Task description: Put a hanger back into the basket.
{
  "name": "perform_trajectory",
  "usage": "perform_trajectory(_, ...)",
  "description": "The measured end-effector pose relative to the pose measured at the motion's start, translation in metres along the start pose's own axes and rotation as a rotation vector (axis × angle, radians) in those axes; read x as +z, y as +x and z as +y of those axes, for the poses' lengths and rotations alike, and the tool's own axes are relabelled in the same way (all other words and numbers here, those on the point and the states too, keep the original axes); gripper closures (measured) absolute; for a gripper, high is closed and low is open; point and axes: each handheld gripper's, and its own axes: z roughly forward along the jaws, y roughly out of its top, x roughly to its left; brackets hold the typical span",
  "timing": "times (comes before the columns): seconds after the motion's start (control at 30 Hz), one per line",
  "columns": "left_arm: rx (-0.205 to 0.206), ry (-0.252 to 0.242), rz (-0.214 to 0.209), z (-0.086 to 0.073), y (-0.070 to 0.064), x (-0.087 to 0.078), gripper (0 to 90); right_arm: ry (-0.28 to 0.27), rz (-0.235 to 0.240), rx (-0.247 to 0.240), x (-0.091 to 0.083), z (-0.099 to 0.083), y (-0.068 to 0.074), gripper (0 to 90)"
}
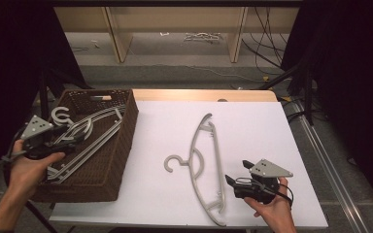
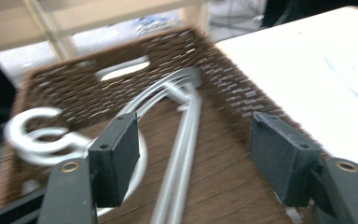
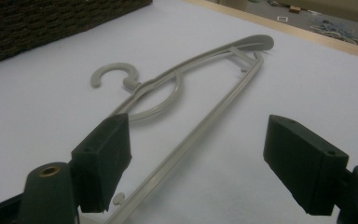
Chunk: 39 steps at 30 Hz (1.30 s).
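In the high view, a white rectangular tabletop [image 1: 252,126] carries a dark brown woven wicker basket [image 1: 121,150] at its left edge. Inside the basket lie grey plastic clothes hangers [image 1: 85,143], stacked aslant, their hooks toward the basket's far left corner. No writing or brand can be read on anything. A single grey plastic clothes hanger [image 1: 209,165] lies flat on the white surface right of the basket, its hook pointing left. The left gripper [image 1: 60,141], black with a grey 3-cornered plate, is held over the basket's left side above the stacked hangers. The right gripper [image 1: 238,174] sits low near the table's front edge, just right of the lone hanger's near end. Beyond the table are pale wooden shelf legs, a grey floor and black cables.

In the left gripper view, blurred, the 2 black jaws stand wide apart with nothing between them; below them run the bars of the basket's hangers [image 2: 182,149], and a white hook curls at left over the wicker wall [image 2: 121,88].

In the right gripper view, the 2 jaws stand wide apart and hold nothing. The lone hanger [image 3: 205,121] lies on the white surface, its long bar passing between the jaws near the left one. The basket's corner [image 3: 51,21] shows at top left.
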Motion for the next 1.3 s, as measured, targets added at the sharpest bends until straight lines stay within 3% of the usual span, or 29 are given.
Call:
perform_trajectory(0.33, 0.025, -0.106, -0.188, -0.002, -0.060, 0.010, 26.9, -0.008, 0.002, -0.009, 0.001, 0.000, 0.002, 23.9)
perform_trajectory(0.43, 0.018, -0.125, -0.234, -0.005, -0.078, 0.014, 23.1, 0.011, 0.005, -0.002, 0.000, 0.000, 0.003, 23.8)
perform_trajectory(0.53, 0.013, -0.136, -0.258, -0.008, -0.095, 0.017, 15.7, 0.002, 0.009, -0.001, 0.001, 0.000, 0.004, 23.7)
perform_trajectory(0.67, 0.023, -0.157, -0.305, -0.015, -0.114, 0.020, 15.9, -0.005, 0.010, -0.002, 0.002, 0.000, 0.005, 23.3)
perform_trajectory(0.77, 0.052, -0.170, -0.323, -0.021, -0.127, 0.020, 15.8, -0.006, 0.009, -0.003, 0.002, 0.000, 0.006, 23.3)
perform_trajectory(1.03, 0.047, -0.176, -0.396, -0.041, -0.148, 0.023, 15.7, -0.002, 0.015, -0.005, 0.003, -0.001, 0.007, 23.3)
perform_trajectory(1.3, 0.046, -0.158, -0.386, -0.062, -0.153, 0.027, 15.7, -0.001, 0.021, -0.008, 0.003, 0.000, 0.009, 23.3)
